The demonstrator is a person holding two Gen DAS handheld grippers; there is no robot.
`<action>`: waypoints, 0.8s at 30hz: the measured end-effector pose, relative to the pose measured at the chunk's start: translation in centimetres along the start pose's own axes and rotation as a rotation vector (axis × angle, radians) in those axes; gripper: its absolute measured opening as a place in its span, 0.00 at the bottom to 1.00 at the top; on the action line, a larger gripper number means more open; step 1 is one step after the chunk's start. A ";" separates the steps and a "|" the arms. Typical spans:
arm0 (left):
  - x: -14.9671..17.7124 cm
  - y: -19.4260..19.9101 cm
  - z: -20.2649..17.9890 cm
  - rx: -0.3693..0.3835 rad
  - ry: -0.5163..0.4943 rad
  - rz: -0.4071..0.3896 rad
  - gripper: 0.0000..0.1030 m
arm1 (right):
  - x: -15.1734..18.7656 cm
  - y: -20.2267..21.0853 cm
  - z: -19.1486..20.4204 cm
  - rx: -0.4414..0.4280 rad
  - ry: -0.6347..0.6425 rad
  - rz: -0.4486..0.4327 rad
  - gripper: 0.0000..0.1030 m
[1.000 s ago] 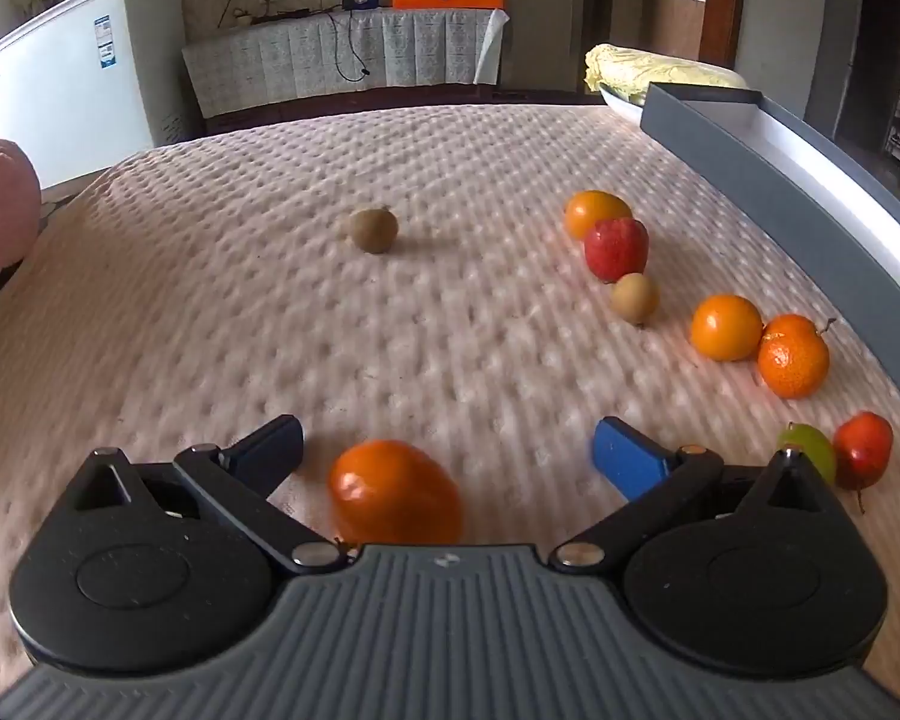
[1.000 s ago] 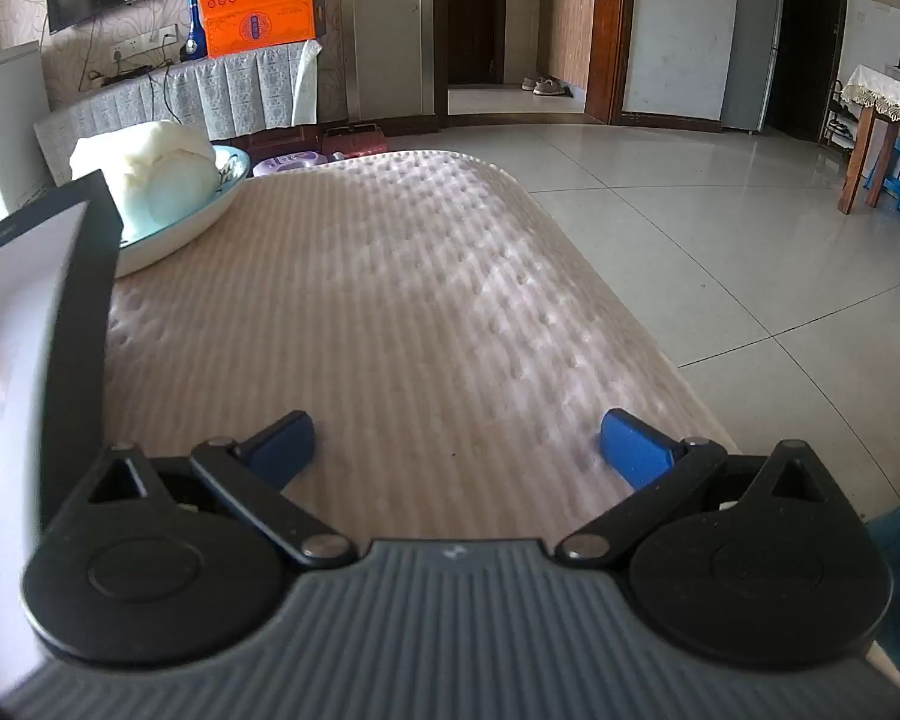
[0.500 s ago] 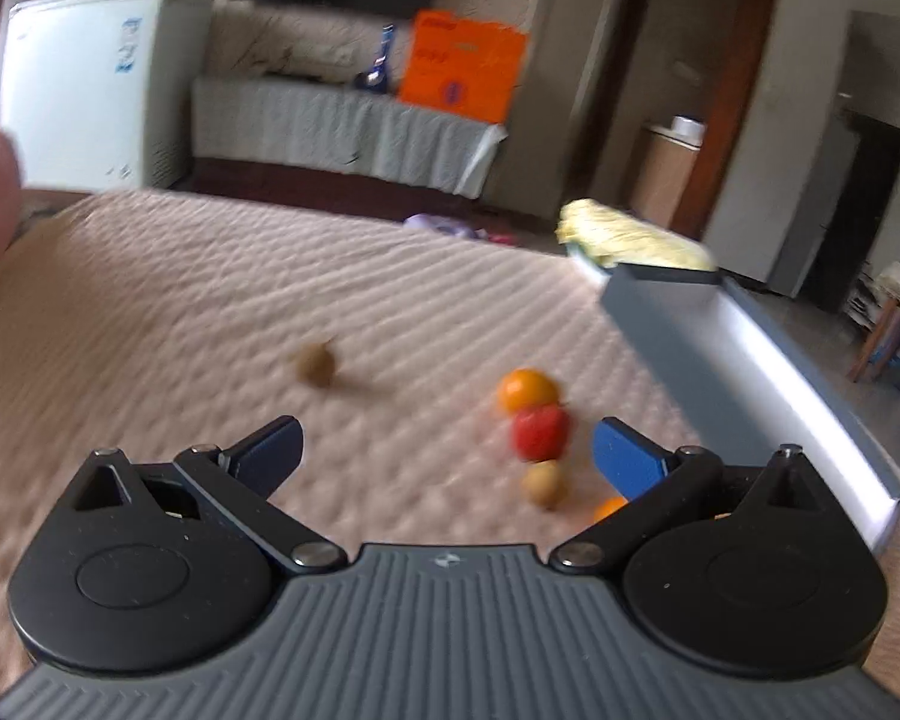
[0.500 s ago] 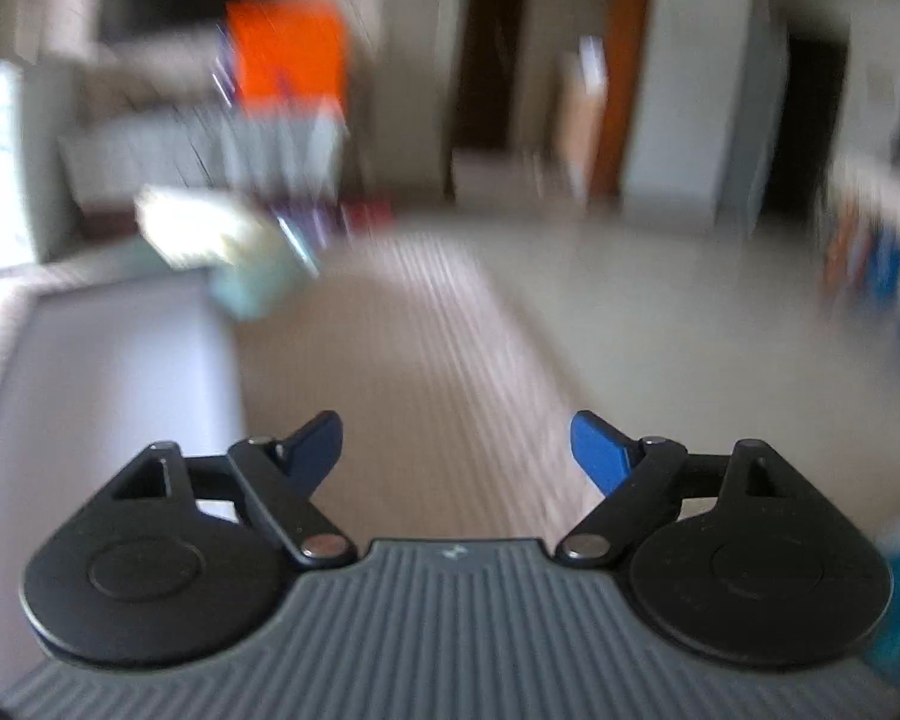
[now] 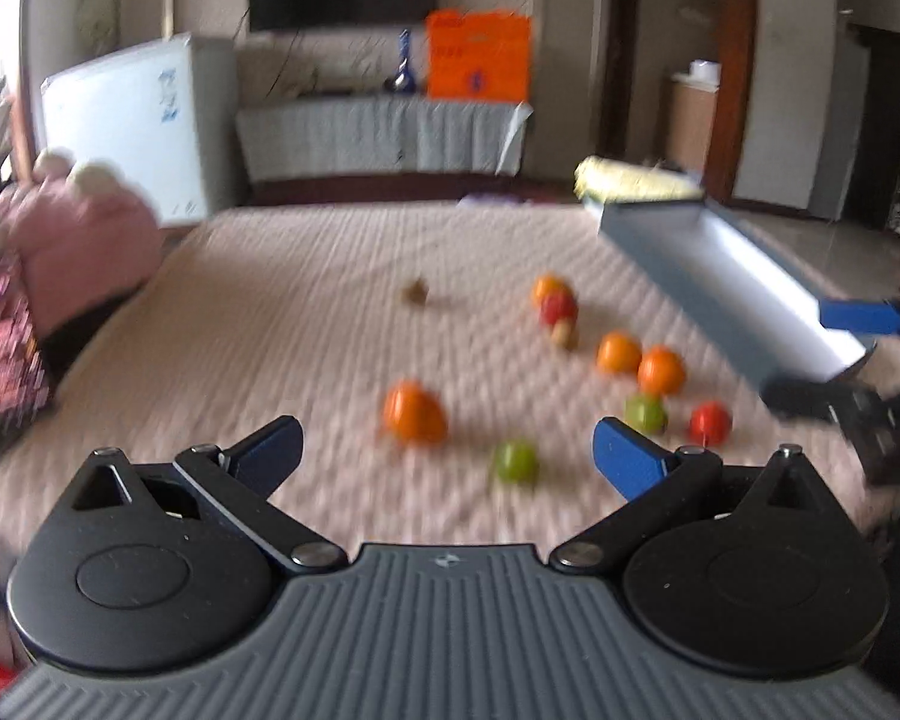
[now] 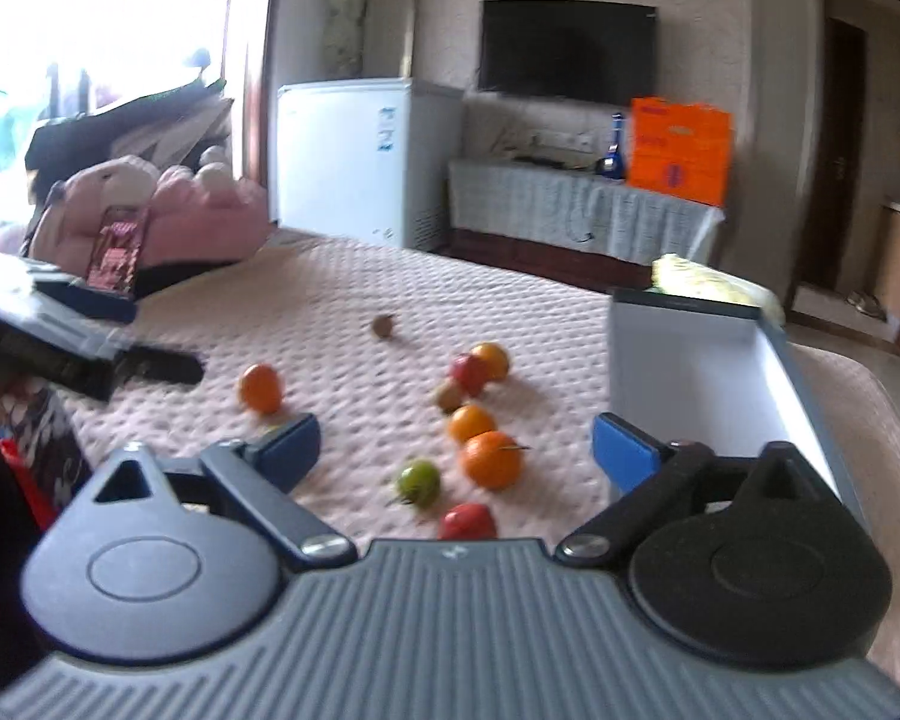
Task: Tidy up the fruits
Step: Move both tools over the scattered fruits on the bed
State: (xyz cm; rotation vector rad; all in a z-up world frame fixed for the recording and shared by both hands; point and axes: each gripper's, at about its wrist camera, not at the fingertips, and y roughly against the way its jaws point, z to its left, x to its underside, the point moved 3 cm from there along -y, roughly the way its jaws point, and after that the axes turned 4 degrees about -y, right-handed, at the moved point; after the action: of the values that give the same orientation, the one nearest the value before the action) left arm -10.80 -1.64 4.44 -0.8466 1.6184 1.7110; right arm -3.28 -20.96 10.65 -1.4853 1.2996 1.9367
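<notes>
Pink quilted bedspread (image 5: pixel 306 324) covers the whole work surface; fruits loose on it. Long grey box with white inside (image 6: pixel 708 372) sits at the bed's right side, looks empty as far as visible. No fruit sorted yet, so judged: start of task, approach step before first pick.

Left gripper (image 5: pixel 444 450) released, blue-tipped jaws wide apart, nothing between them, hovering above bed. Right gripper (image 6: pixel 456 444) likewise spread and empty.

Fruits scattered near the box: lone large orange fruit (image 5: pixel 414 411) off to the left of the cluster, paired oranges (image 5: pixel 642 360), red apple (image 5: pixel 558 307), green round fruit (image 5: pixel 515 461), small red fruit (image 6: pixel 467 521) closest to right gripper, small brown kiwi-like fruit (image 5: pixel 415 291) furthest out.

Next move, guess: drop one gripper over a nearby fruit, centre it, close gently; round fruit may roll on the soft quilt.
</notes>
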 end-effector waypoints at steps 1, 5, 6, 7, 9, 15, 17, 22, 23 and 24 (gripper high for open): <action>0.5 -0.1 -0.4 0.006 -0.002 0.014 1.00 | -0.2 -0.5 0.0 -0.008 -0.014 0.017 0.85; 1.8 -1.6 -1.5 -0.044 -0.043 0.018 0.99 | 0.7 -1.5 -1.2 -0.071 -0.157 0.120 0.64; 1.9 -2.4 -1.6 -0.051 -0.053 0.026 0.91 | 1.3 -1.4 -1.3 -0.068 -0.170 0.139 0.63; 1.9 -3.0 -1.8 -0.051 -0.050 0.040 0.83 | 1.5 -1.3 -1.4 -0.061 -0.168 0.147 0.60; 1.6 -4.5 -2.1 -0.028 -0.043 0.062 0.83 | 1.8 -1.4 -1.7 -0.033 -0.157 0.155 0.59; 0.6 -5.3 -2.8 0.025 -0.020 0.051 0.83 | 2.6 -2.6 -2.4 0.014 -0.164 0.190 0.59; 0.6 -5.6 -3.1 0.032 -0.038 0.048 0.83 | 2.5 -3.0 -2.3 0.015 -0.155 0.197 0.59; 0.8 -6.4 -2.9 0.052 -0.035 0.066 0.74 | 2.4 -4.2 -2.2 0.017 -0.150 0.219 0.59; 0.8 -6.5 -2.8 0.059 -0.027 0.073 0.72 | 2.5 -4.3 -2.1 0.015 -0.150 0.223 0.59; 0.9 -6.7 -2.8 0.064 -0.022 0.078 0.70 | 2.5 -4.5 -2.0 0.011 -0.146 0.228 0.59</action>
State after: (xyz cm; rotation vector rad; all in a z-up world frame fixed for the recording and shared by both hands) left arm -5.89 -4.10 -0.35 -0.7399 1.7018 1.7055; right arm 0.24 -20.95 6.40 -1.2081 1.4635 2.1305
